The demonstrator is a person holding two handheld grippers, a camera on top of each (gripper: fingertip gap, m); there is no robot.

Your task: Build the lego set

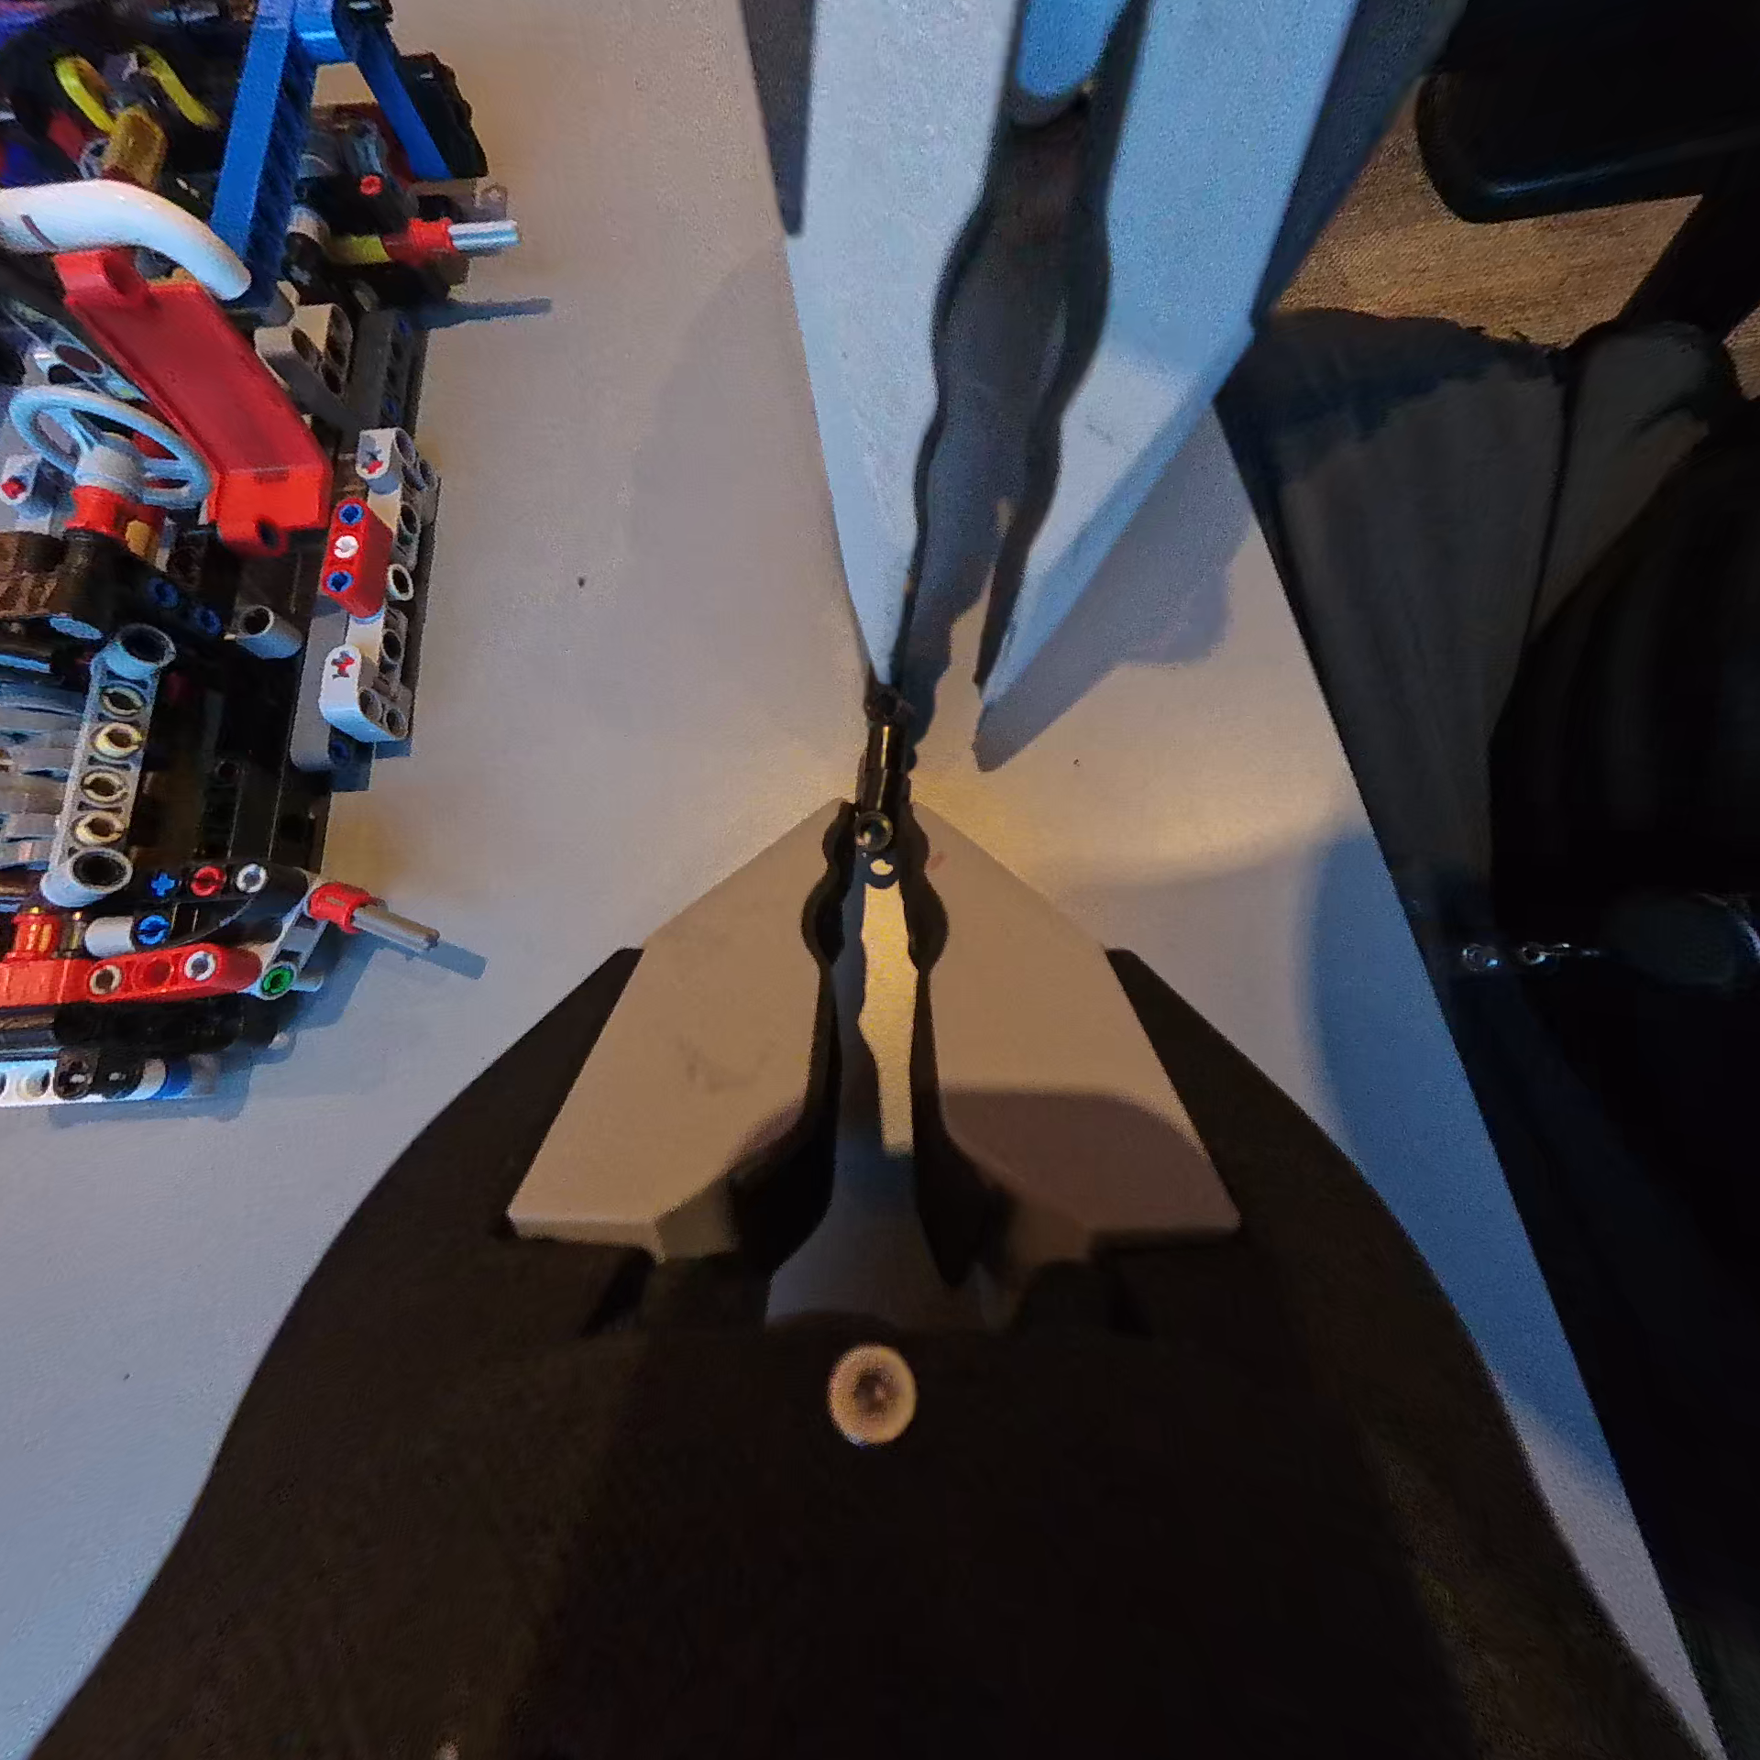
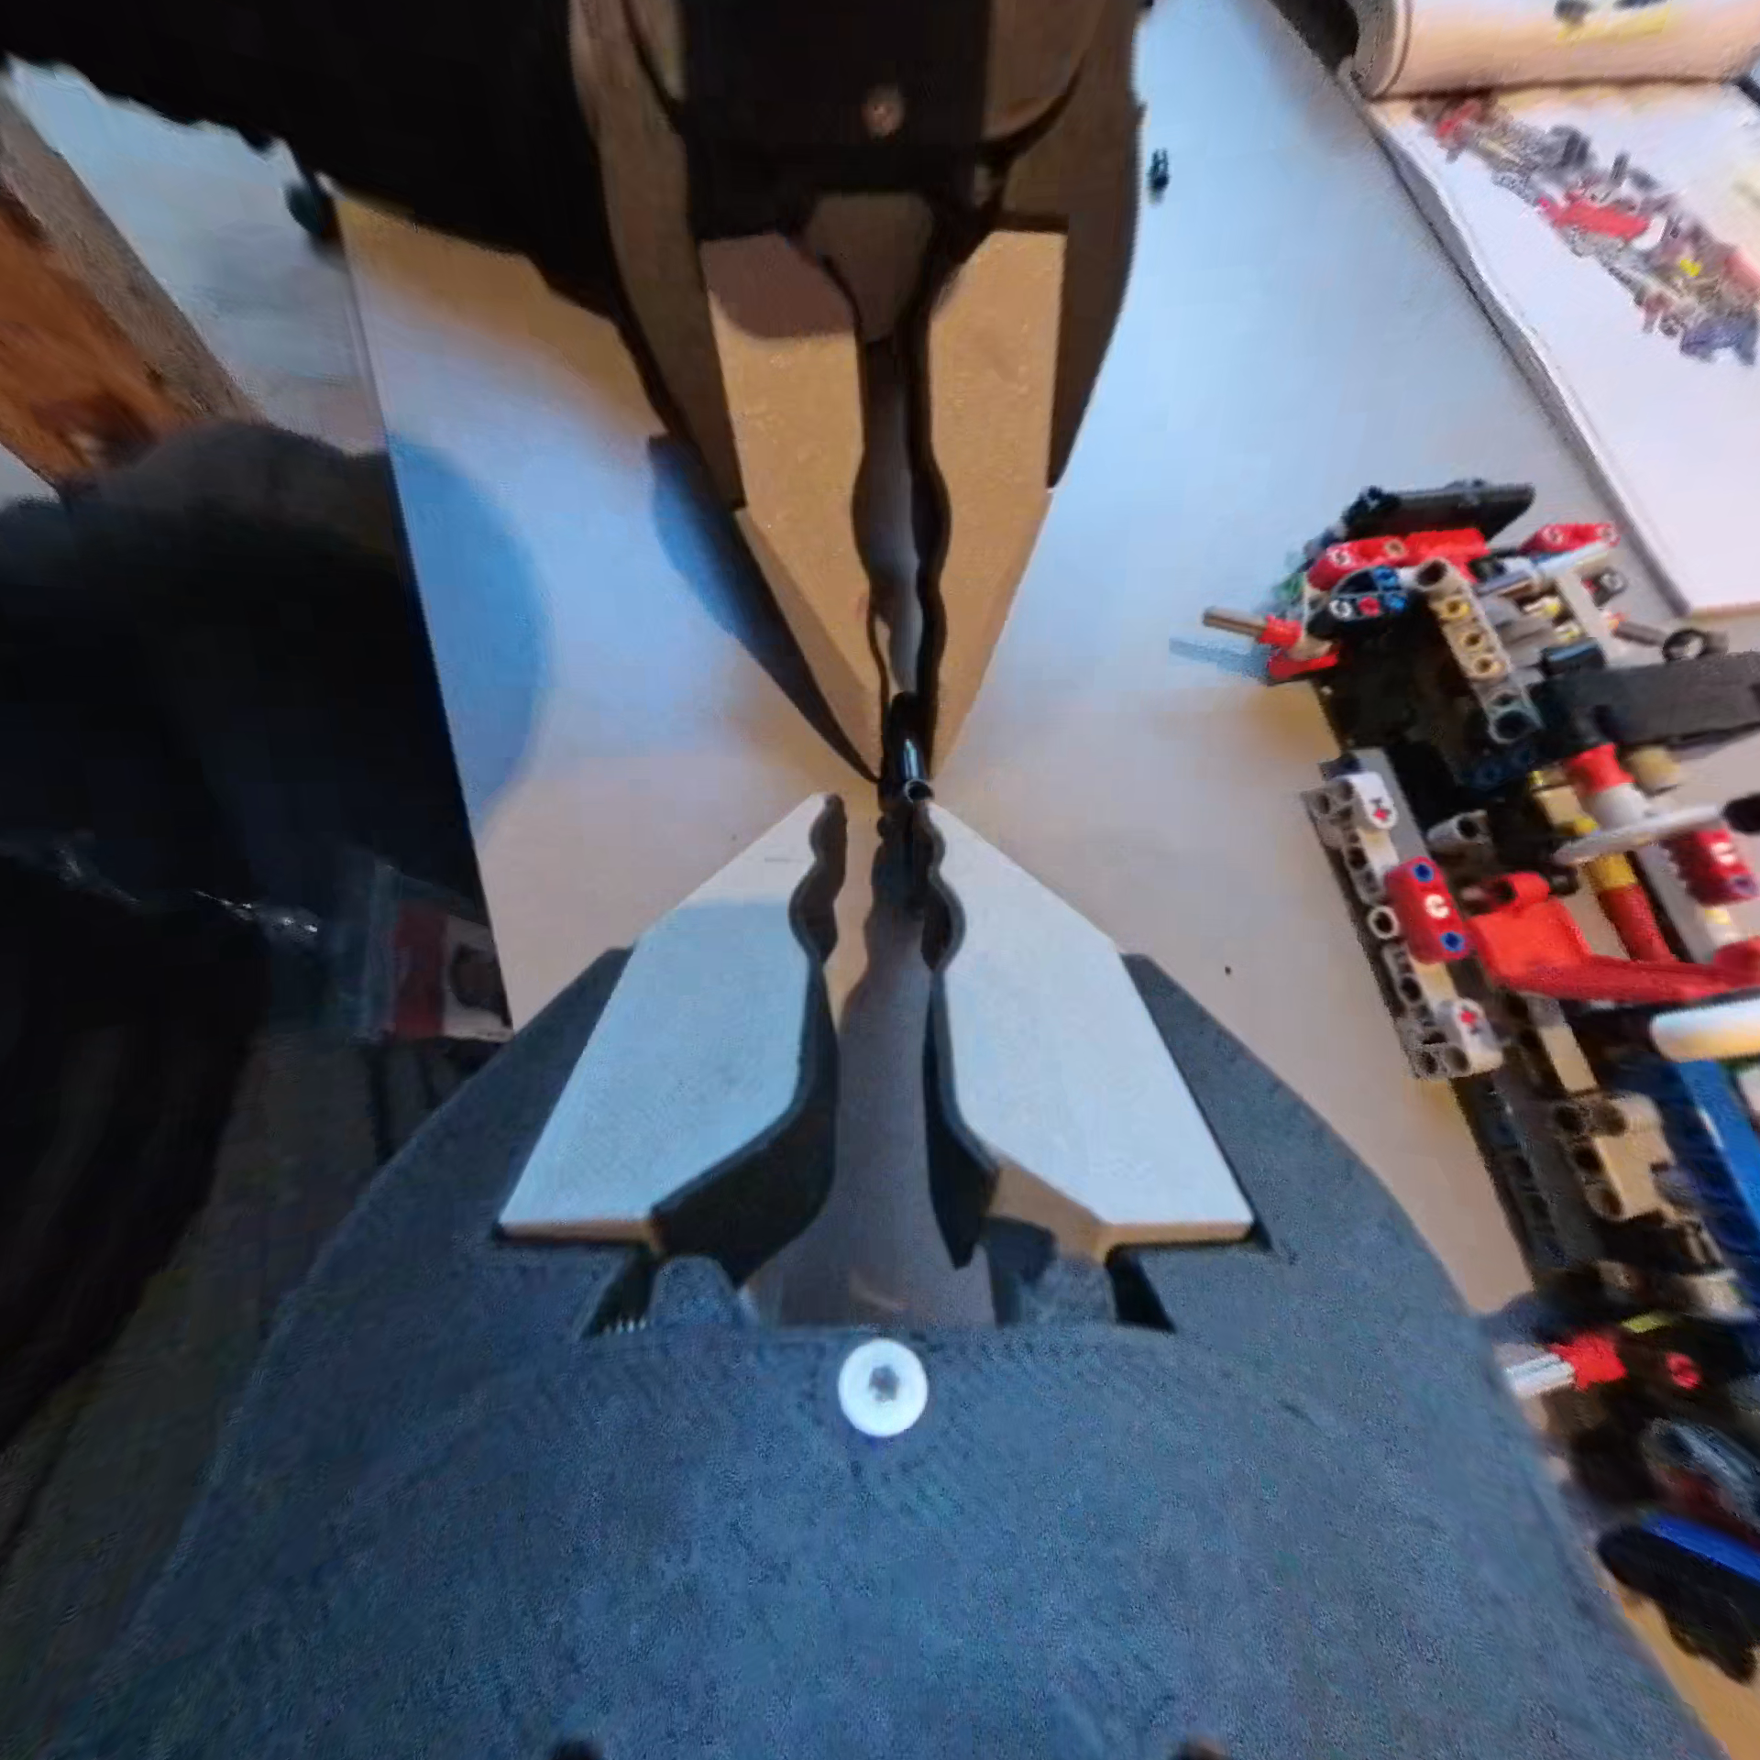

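Observation:
My two grippers meet tip to tip above the white table (image 1: 619,571). My left gripper (image 1: 874,827) is shut on a small black Lego pin piece (image 1: 878,762). My right gripper (image 1: 895,690) comes in from above in the left wrist view and is shut on the piece's other end. In the right wrist view my right gripper (image 2: 884,817) pinches the black piece (image 2: 910,773), and the left gripper (image 2: 905,738) faces it from above. I cannot tell whether this is one piece or two joined. The partly built Lego vehicle (image 1: 190,590) lies off to the side and shows in the right wrist view too (image 2: 1524,857).
An open instruction booklet (image 2: 1619,248) lies beyond the model at the top right. A tiny black loose part (image 2: 1159,167) sits on the table farther off. The table edge runs close by, with dark clothing and a chair (image 1: 1571,762) beyond it.

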